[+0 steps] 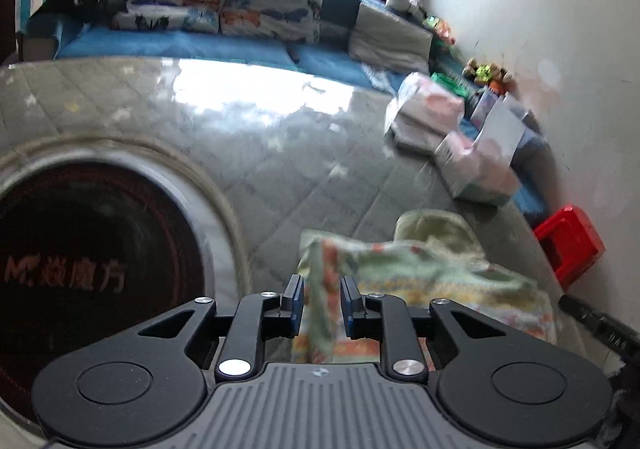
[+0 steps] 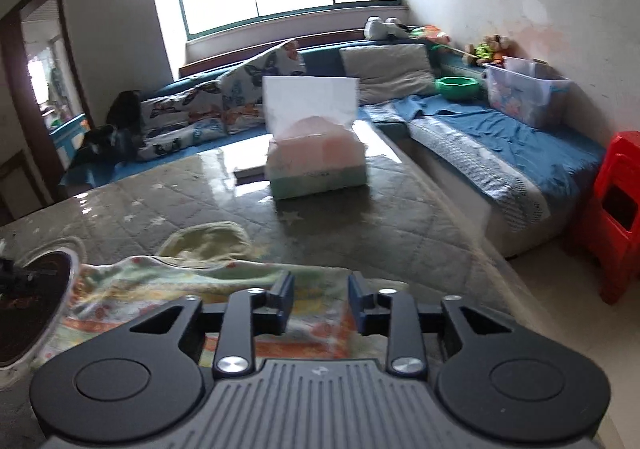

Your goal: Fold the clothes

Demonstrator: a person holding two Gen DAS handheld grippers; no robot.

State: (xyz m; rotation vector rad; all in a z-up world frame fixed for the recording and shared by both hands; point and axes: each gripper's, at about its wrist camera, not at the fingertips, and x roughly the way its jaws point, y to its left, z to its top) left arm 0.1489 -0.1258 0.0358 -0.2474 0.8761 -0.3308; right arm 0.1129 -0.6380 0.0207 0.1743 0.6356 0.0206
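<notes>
Left claw (image 1: 321,305): jaws parted, a fold of the patterned garment (image 1: 424,281) between them
Garment: spreads right of the claw on the grey quilted table (image 1: 280,153)
Left of claw: dark round inset (image 1: 92,269)
Far right: tissue packs (image 1: 476,165)

Bare quilted table cover (image 2: 360,233) is lying open beyond the garment (image 2: 192,281). Tissue box (image 2: 318,165) is standing farther ahead, mid-table. Round dark burner (image 1: 92,273) is occupying the table's left side, beside the garment.
</notes>
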